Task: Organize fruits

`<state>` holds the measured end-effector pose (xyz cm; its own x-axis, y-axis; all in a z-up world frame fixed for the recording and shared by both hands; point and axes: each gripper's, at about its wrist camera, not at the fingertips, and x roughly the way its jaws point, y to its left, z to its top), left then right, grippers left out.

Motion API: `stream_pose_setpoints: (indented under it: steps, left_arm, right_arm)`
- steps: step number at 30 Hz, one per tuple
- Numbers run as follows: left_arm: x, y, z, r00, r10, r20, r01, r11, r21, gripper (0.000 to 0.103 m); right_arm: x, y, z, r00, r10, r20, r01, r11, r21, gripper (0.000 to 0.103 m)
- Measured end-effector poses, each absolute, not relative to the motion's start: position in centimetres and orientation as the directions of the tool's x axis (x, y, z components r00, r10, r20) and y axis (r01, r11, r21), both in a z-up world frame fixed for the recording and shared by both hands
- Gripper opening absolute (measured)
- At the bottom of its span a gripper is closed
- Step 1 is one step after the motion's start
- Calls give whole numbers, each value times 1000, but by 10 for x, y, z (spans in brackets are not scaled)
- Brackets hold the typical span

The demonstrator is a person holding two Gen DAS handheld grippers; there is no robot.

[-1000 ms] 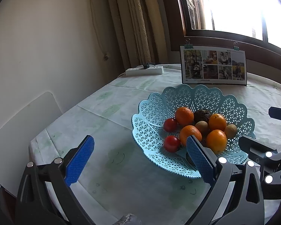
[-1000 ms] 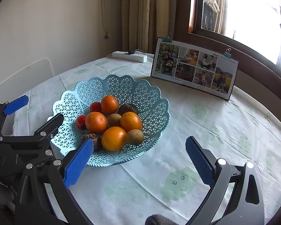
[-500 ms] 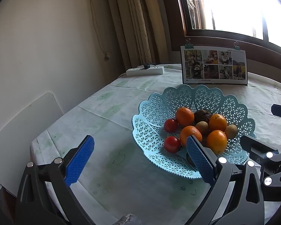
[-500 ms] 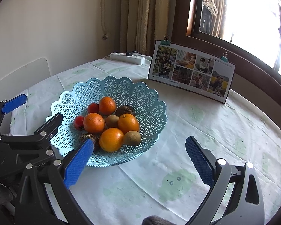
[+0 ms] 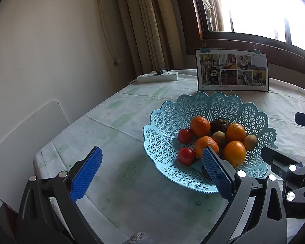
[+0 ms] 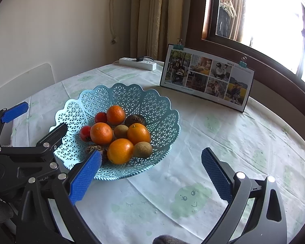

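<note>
While the blue basket (image 6: 120, 99) sits left of centre, piled with oranges (image 6: 120, 150), kiwis and tomatoes, no fruit is gripped: both the left gripper (image 5: 150, 170) and right gripper (image 6: 150, 171) are held wide open. An approach is judged next.

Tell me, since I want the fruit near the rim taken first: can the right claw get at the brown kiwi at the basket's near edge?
Probably yes. The right claw is open, and the kiwi lies exposed at the basket edge facing it, though an orange touches its side.
</note>
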<state>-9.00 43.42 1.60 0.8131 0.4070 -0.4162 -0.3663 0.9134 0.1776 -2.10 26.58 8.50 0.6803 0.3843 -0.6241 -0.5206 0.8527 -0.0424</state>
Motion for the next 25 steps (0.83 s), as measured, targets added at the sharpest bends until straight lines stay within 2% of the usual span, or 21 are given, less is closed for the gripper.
stream_pose_setpoints:
  steps: [15,21,25]
  left_arm:
    - [-93,423,20,821,396,-410,-350,918,185,100]
    - [-88,401,24,842,348,-413,-293,937,191,100]
    - [-79,371,21,854,269,-444,-201,960,194,100]
  right_arm:
    - [-24,253,90,700,379,-604,-506,861,-46,98]
    - [-17,219,81,701,276,-658,-409,911,-54,98]
    - [-9,182,69,689,191,-699,-306,951,-41,98]
